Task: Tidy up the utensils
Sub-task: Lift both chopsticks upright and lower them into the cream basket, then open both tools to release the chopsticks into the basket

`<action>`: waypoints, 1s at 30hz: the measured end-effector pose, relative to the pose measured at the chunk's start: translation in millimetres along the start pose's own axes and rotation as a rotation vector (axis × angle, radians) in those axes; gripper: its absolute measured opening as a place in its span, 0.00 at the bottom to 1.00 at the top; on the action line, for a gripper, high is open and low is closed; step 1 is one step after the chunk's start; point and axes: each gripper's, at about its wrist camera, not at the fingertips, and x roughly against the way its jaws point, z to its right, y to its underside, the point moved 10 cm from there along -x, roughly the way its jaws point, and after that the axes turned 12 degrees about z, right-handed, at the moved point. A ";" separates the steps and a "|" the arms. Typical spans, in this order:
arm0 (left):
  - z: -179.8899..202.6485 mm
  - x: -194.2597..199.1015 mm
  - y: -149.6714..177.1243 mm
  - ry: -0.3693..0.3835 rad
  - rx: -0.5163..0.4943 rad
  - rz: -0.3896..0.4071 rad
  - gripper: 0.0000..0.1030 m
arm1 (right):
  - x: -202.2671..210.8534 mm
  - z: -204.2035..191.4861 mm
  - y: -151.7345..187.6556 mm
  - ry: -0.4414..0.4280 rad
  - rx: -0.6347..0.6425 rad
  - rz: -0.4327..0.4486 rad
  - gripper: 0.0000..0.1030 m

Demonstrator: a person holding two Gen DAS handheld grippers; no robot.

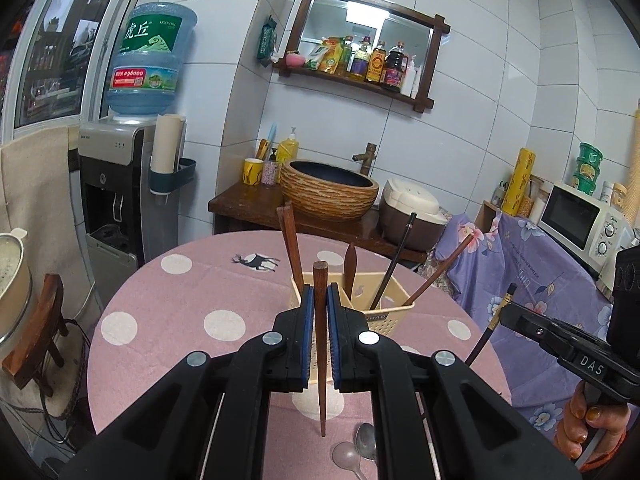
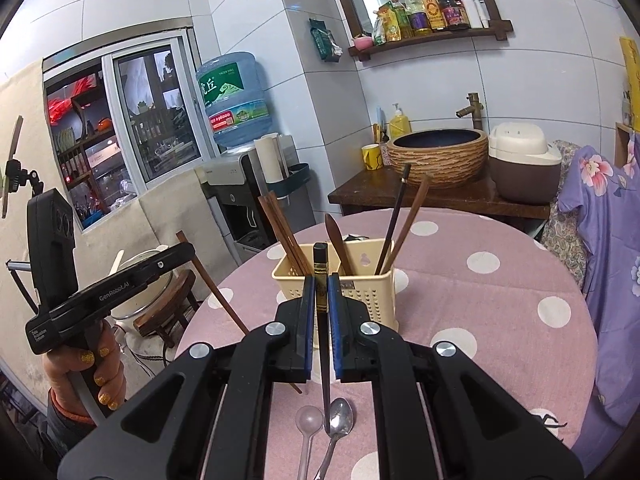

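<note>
The left gripper [image 1: 319, 300] clamps a reddish-brown wooden chopstick [image 1: 320, 344], held upright between its blue pads, tapered tip hanging above the pink polka-dot tablecloth [image 1: 168, 304]. The right gripper [image 2: 320, 292] pinches a black chopstick [image 2: 321, 280] with a gold-patterned band near its blunt top, its point close over a metal spoon [image 2: 340, 420]. Just beyond both stands a cream plastic utensil basket [image 2: 372, 300], square and perforated, already bristling with leaning wooden chopsticks [image 2: 286, 236], a dark one and a wooden handle. Only the right wrist view shows the full pair of spoons, the steel one beside a clear plastic spoon [image 2: 309, 420], and the left gripper's housing in a hand with gold-glitter nails [image 2: 86, 372]. The left wrist view alone takes in a white microwave [image 1: 580, 224] on a lilac floral cloth
</note>
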 end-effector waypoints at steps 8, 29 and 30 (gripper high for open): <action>21.1 10.4 -72.2 0.070 -0.019 0.077 0.08 | -5.9 -12.3 -76.2 -0.016 0.029 0.097 0.07; -4.4 -68.3 -66.3 -0.056 0.056 0.048 0.08 | -99.6 5.3 -82.2 0.136 0.117 0.143 0.08; -4.7 -67.9 -58.8 -0.060 0.049 0.043 0.08 | -101.6 6.7 -76.8 0.139 0.116 0.134 0.07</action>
